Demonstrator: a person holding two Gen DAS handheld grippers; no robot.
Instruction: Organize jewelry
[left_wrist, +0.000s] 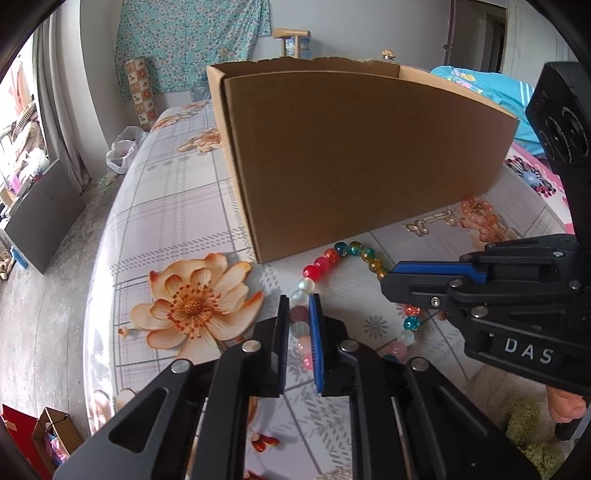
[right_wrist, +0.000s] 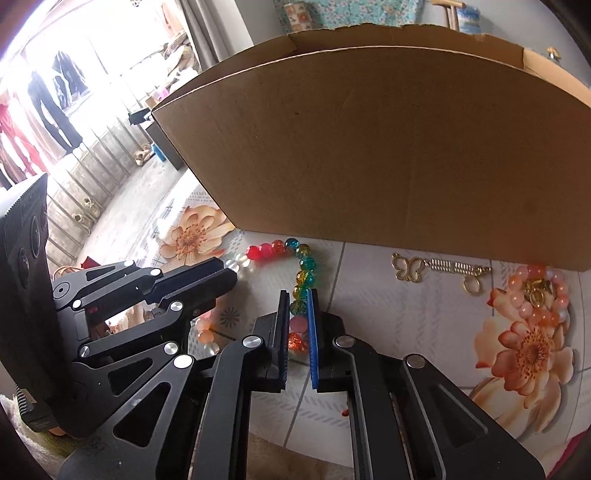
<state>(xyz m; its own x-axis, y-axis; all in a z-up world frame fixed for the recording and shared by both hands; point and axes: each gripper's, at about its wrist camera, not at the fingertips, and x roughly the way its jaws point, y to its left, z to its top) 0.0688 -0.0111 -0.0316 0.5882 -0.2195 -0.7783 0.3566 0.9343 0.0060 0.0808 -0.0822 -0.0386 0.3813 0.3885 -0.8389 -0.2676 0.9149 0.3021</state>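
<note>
Left wrist view looks down on a table (left_wrist: 177, 206) spread with a glossy flowered cloth, where a loop of mixed beads, the beaded bracelet (left_wrist: 334, 258), lies just in front of the near wall of a brown cardboard box (left_wrist: 362, 155); the left gripper (left_wrist: 300, 308) has its jaws drawn narrow on the pale and pink beads of the loop's left side, the blue pads pressing them from both sides; the right gripper (left_wrist: 395, 277) reaches in from the right edge of this view and covers the loop's right side, and a fingertip of the person's hand (left_wrist: 565, 404) shows beneath it. Right wrist view shows the same bracelet (right_wrist: 301, 258) curving from red beads at the box's foot down through teal and yellow ones; the right gripper (right_wrist: 298, 301) is likewise closed narrow on that strand, a pink and an orange bead caught between its pads; the left gripper (right_wrist: 229, 273) comes in from the left and meets the loop at its milky beads. Further toward the right edge of the table lie a gold butterfly chain (right_wrist: 436, 267) close to the box, and beside it a peach bead bracelet (right_wrist: 543, 299) with gold charms, both apart from the grippers.
</note>
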